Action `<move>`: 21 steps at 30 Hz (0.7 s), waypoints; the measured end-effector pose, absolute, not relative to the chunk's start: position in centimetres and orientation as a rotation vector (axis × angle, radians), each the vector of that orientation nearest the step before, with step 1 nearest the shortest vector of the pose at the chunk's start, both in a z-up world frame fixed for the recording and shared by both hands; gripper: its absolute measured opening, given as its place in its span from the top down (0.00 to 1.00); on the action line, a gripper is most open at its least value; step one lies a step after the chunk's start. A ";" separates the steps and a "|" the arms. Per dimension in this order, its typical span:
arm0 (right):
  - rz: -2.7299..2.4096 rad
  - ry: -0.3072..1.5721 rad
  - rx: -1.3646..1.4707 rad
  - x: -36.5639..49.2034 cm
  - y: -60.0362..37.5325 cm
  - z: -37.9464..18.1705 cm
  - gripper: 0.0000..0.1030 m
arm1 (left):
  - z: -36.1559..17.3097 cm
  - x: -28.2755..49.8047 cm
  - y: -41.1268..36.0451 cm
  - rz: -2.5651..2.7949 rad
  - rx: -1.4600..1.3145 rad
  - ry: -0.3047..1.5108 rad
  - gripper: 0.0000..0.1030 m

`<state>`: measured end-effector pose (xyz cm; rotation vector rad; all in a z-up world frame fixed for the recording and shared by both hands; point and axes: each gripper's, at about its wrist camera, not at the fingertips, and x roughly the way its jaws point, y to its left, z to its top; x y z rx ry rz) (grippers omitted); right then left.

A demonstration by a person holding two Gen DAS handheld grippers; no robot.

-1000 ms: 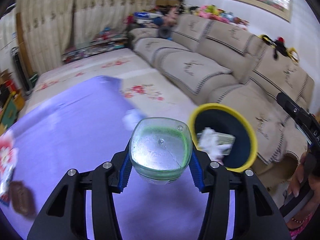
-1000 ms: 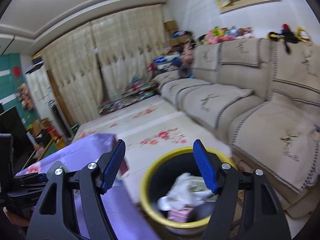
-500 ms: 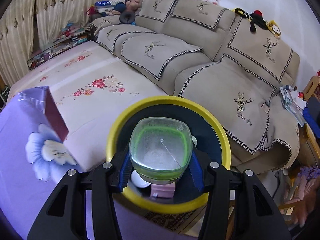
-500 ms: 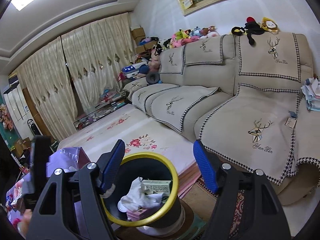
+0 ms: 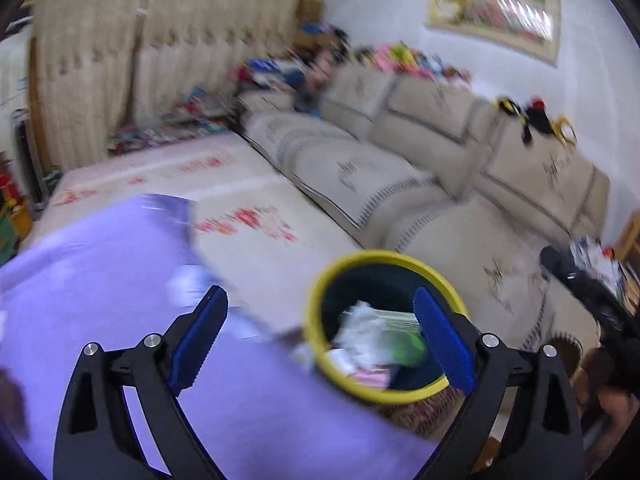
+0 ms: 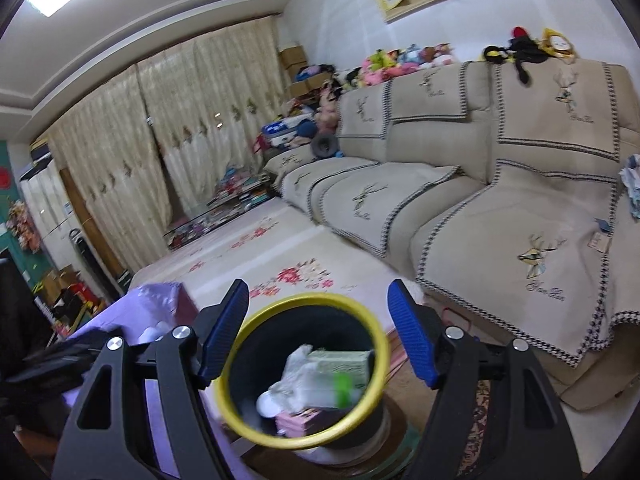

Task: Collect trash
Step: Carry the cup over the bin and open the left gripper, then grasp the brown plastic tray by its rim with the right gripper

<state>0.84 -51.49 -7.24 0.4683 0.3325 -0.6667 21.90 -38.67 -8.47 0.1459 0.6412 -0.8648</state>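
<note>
While its jaws are opening, the left gripper holds nothing | right gripper — wide, empty — above the yellow-rimmed bin | green-tinted container lies inside.

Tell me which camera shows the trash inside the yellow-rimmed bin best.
The right wrist view. It looks down into the yellow-rimmed bin, fairly sharp, showing crumpled tissue, a green-and-white carton and a pink box. The left wrist view is motion-blurred, and its own claw's blue pad covers part of the bin.

Purple-clothed table stands beside the yellow-rimmed trash bin on the floor
</note>
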 end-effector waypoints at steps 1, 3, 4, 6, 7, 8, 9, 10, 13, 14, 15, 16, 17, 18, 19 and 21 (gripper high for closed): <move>-0.648 0.342 0.462 1.5 -50.9 -7.3 0.34 | -8.1 22.2 -36.5 -0.834 0.134 0.623 0.09; -0.619 0.356 0.445 2.8 -49.6 -7.1 0.33 | -7.3 22.7 -32.2 -0.758 0.113 0.583 0.09; -0.605 0.361 0.438 3.4 -49.0 -7.0 0.33 | -7.0 23.1 -29.5 -0.710 0.101 0.562 0.08; -0.563 0.375 0.424 5.0 -47.4 -6.9 0.31 | -6.7 23.9 -24.9 -0.621 0.080 0.538 0.07; -0.538 0.387 0.416 5.9 -46.4 -6.9 0.31 | -6.7 24.3 -22.0 -0.561 0.067 0.525 0.07; -0.517 0.397 0.408 6.7 -45.6 -6.9 0.31 | -6.7 24.6 -20.0 -0.521 0.060 0.517 0.07; -0.496 0.408 0.399 7.5 -44.8 -6.9 0.31 | -6.8 25.0 -18.0 -0.479 0.054 0.512 0.07; -0.472 0.421 0.392 8.3 -43.9 -6.9 0.31 | -7.0 25.3 -15.6 -0.426 0.048 0.505 0.07; -0.399 0.457 0.366 10.9 -41.0 -6.9 0.31 | -7.6 26.2 -9.4 -0.286 0.029 0.475 0.07; -0.371 0.472 0.355 11.8 -40.0 -6.9 0.31 | -7.8 26.4 -7.9 -0.254 0.024 0.470 0.07; -0.341 0.487 0.345 12.7 -39.0 -6.8 0.31 | -8.0 26.7 -6.3 -0.228 0.015 0.470 0.07; -0.305 0.503 0.337 13.7 -38.0 -6.7 0.31 | -8.2 27.1 -4.5 -0.198 -0.004 0.476 0.07; -0.262 0.522 0.328 14.7 -36.9 -6.8 0.31 | -8.3 27.3 -3.3 -0.181 -0.018 0.478 0.07; -0.205 0.548 0.319 16.2 -35.5 -6.8 0.31 | -8.4 27.6 -2.1 -0.161 -0.037 0.481 0.07; -0.144 0.573 0.309 17.8 -33.9 -6.8 0.31 | -8.6 27.7 -1.0 -0.135 -0.054 0.480 0.07; -0.064 0.605 0.274 20.2 -31.2 -6.7 0.31 | -8.8 27.6 -0.1 -0.110 -0.070 0.470 0.07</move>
